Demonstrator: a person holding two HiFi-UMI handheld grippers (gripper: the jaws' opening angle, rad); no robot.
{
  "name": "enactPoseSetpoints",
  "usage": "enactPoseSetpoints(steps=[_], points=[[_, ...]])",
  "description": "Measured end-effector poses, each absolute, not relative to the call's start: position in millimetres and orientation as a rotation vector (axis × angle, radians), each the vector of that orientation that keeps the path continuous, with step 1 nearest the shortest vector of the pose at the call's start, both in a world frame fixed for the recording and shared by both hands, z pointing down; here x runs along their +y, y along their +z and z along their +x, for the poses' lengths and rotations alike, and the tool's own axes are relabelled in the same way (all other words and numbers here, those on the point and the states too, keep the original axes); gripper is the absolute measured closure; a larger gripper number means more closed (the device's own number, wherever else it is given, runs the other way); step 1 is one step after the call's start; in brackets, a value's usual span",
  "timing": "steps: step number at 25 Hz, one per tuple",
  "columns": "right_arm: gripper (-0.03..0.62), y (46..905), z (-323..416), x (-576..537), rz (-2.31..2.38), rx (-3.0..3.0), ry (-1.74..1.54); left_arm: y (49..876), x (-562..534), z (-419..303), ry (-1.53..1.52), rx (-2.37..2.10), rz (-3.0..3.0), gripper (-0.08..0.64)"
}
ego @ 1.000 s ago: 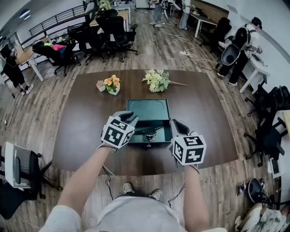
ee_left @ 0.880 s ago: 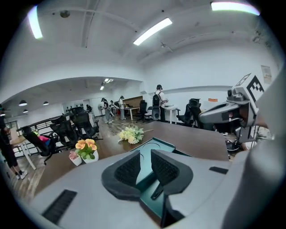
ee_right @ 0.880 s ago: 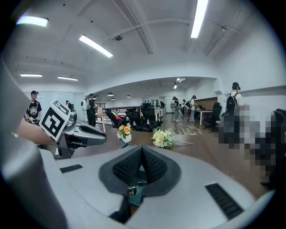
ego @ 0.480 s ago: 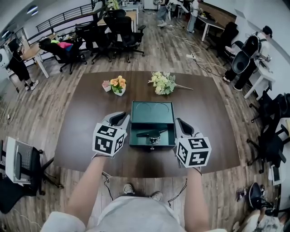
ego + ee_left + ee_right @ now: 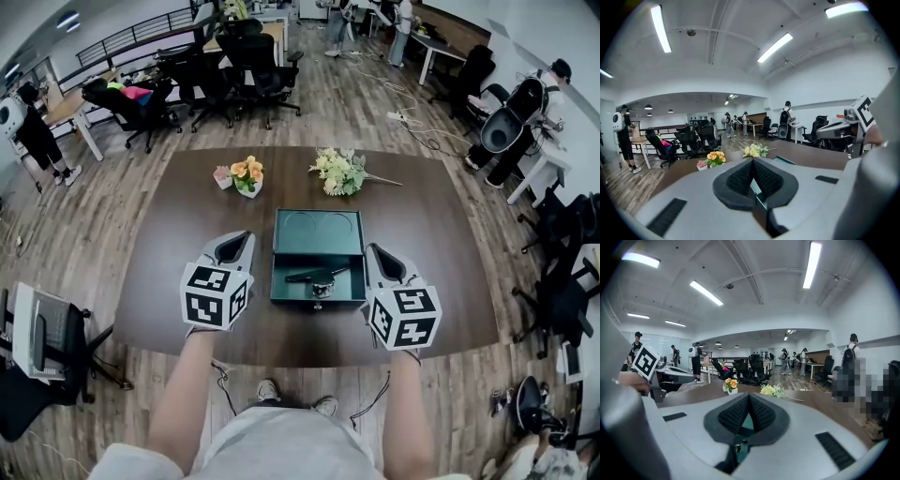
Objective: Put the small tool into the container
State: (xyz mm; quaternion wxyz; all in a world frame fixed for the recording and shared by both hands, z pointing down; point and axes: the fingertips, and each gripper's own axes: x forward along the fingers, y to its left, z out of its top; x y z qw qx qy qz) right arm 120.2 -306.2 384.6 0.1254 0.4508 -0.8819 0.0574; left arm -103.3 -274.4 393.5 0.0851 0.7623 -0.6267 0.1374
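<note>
The dark green container lies open in the middle of the brown table. A small black tool rests inside its nearer half. My left gripper hovers just left of the container, shut and empty, its pads meeting at the tip in the left gripper view. My right gripper is just right of the container, also shut with nothing held. A strip of the green container shows below the right gripper's closed pads.
A small pot of orange flowers and a pale bouquet lie on the table's far side. Office chairs stand beyond the table. People stand at desks at the far right. The table's near edge is close to my body.
My left gripper has drawn back leftwards from over the container's left part, and its jaws have come shut. The tool stays inside the container. The right gripper has barely moved.
</note>
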Motion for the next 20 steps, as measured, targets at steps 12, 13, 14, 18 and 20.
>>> enactPoseSetpoints(steps=[12,13,14,18,20], points=[[0.588,382.1,121.1,-304.1,1.314,-2.558,0.145,389.8,-271.9,-105.5,0.435,-1.897,2.276,0.563],[0.588,382.0,121.2,-303.9,1.314,-2.558,0.146,389.9,-272.0,-105.3,0.435,-1.897,2.276,0.563],[0.588,381.9,121.3,-303.9,1.315,-2.558,0.147,390.3,-272.1,-104.9,0.436,-1.894,2.276,0.563],[0.588,382.4,122.7,-304.7,1.322,-2.558,0.154,393.4,-273.5,-102.7,0.443,-1.881,2.28,0.563],[0.588,383.1,123.1,-305.0,1.324,-2.558,0.156,394.7,-274.0,-102.0,0.443,-1.877,2.282,0.563]])
